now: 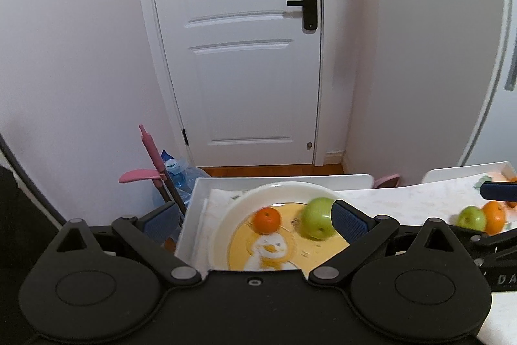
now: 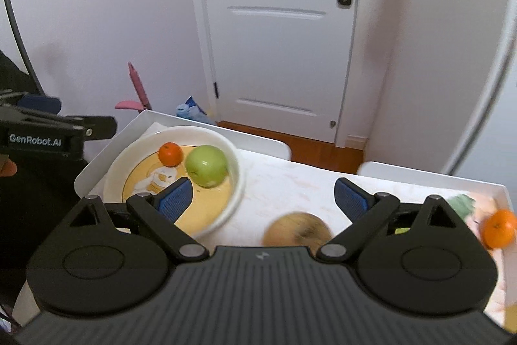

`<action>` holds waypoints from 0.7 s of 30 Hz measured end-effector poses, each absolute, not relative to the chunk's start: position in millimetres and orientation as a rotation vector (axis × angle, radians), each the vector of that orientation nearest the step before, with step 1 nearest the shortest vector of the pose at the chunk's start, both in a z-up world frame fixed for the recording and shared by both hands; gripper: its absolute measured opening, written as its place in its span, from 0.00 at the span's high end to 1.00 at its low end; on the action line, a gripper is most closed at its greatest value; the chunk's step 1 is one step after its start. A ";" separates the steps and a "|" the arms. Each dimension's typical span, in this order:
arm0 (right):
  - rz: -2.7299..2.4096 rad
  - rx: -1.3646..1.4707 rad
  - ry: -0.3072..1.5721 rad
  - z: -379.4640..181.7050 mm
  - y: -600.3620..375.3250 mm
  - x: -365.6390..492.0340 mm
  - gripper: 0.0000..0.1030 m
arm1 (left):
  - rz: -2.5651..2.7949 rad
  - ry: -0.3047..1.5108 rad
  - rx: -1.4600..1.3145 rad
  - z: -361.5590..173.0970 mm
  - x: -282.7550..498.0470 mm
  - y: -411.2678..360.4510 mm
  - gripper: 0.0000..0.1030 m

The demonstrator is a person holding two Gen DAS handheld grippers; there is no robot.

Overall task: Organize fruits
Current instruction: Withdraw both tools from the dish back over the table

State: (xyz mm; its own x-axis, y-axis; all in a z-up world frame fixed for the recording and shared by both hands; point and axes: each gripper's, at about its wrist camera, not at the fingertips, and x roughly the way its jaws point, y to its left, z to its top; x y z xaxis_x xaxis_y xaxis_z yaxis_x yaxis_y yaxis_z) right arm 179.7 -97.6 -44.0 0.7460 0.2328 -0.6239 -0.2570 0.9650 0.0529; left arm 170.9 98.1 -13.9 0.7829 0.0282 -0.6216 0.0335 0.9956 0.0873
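At the table's left end, plate already holds orange and green apple; right gripper spread empty above brown fruit, likely next pick, needing descent; left gripper also spread.

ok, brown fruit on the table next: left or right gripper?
Right, probably. The right gripper is open with the brown fruit just below and between its fingers. The left gripper is open over the bowl, away from it.
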 end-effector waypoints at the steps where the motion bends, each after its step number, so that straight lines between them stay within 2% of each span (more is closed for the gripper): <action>1: 0.264 -0.035 0.670 -40.3 -105.7 174.3 0.00 | -0.001 0.668 0.090 -11.6 164.7 93.7 0.01; 10: 0.252 -0.042 0.656 -21.4 -168.4 120.8 0.00 | 0.050 0.655 0.056 0.6 109.9 51.5 0.01; 21: 0.274 -0.049 0.657 -35.0 -235.5 88.2 0.00 | 0.105 0.669 0.020 -21.7 61.9 -14.5 0.01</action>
